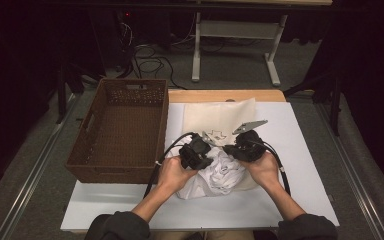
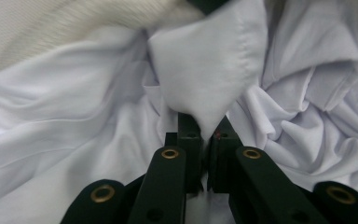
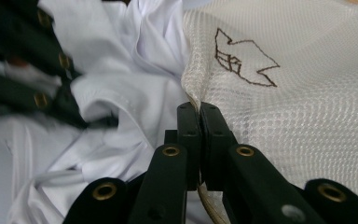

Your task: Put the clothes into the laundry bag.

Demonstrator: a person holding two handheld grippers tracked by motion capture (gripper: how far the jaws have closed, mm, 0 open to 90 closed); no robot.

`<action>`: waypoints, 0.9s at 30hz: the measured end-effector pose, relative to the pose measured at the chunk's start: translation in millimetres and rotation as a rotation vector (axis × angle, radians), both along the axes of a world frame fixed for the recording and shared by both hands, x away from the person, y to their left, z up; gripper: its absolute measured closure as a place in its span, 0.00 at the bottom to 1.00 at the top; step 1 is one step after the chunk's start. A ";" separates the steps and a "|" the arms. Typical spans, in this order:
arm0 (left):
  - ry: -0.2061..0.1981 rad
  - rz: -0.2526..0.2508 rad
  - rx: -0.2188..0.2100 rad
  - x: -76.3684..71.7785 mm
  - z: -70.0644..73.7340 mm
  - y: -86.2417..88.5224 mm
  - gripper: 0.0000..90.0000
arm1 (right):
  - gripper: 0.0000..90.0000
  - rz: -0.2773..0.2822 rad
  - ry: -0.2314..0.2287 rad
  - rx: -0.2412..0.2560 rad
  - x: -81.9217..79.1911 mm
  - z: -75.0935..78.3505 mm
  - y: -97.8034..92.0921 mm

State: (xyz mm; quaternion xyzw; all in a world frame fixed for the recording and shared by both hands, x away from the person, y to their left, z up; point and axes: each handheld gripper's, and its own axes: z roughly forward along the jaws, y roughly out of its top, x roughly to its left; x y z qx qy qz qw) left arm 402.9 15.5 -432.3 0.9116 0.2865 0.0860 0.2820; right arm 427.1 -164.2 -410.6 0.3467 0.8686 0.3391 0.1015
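Black jaws of my left gripper pinch one pointed fold of the white shirt, the smooth cotton rising in a peak between them. Jaws of my right gripper are pressed together on the edge of the mesh bag, a cream netting of fine round holes stitched with one small brown emblem.

From the high view I count two grippers, one shirt, one bag and one basket. Both my hands sit close together at the middle of the table, each gripper trailing one black cable; a grey three-cornered plate tops the right gripper.

That shirt lies crumpled in soft, rumpled folds between my hands, partly on the flat, pale bag spread behind it. In the right gripper view, my left gripper shows as a dark blur at the upper left, bedded in the white cloth.

Left of the work, touching the board's edge, stands the basket: brown, woven, rectangular, with handle slots in its walls. Beyond the table are a white desk frame and loose cables on grey carpet.
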 end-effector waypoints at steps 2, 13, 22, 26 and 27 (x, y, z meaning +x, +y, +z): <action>-0.010 -0.008 0.029 -2.0 -3.5 -7.8 0.96 | 0.99 -0.003 -0.010 0.035 -0.4 3.7 -0.9; 0.038 0.098 -0.090 20.1 -8.2 2.1 0.83 | 0.99 0.023 0.016 -0.017 -6.8 -4.1 7.2; -0.012 0.152 -0.064 1.0 25.0 34.5 0.52 | 0.99 0.022 0.032 -0.040 -7.1 -13.0 5.6; -0.001 0.249 -0.008 10.0 19.8 41.7 0.46 | 0.99 0.025 0.025 -0.045 -6.7 -13.0 6.4; -0.003 0.261 0.005 11.9 17.5 41.4 0.43 | 0.99 0.025 0.026 -0.044 -6.7 -13.1 6.2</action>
